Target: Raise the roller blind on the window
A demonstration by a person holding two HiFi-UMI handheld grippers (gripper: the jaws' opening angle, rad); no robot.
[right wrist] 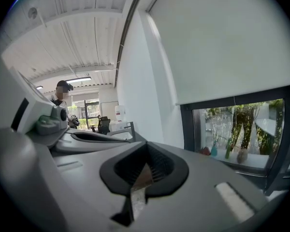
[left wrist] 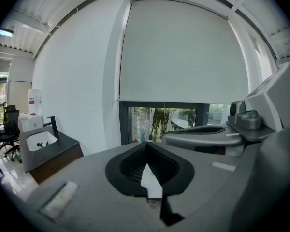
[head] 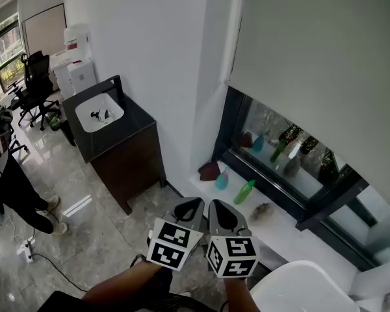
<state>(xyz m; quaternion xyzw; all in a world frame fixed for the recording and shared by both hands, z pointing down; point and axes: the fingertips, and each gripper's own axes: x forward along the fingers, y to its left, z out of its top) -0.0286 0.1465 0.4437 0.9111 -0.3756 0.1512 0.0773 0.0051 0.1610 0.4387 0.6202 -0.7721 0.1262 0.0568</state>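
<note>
Left gripper [head: 190, 208] and right gripper [head: 225, 216] are side by side, both with jaws closed and nothing between them. The blind [head: 325, 64] lies ahead of and above both, to the right in the head view. Its hem runs level across the window, leaving the lower glass uncovered. The right gripper is on the nearer side. A thin line hanging below the hem [left wrist: 165, 105] may be a pull cord; this is not clear. Below, the sill [head: 286, 229] carries bottles [head: 245, 192]. A sink cabinet [head: 127, 158] stands to the left, well clear of the approach.
</note>
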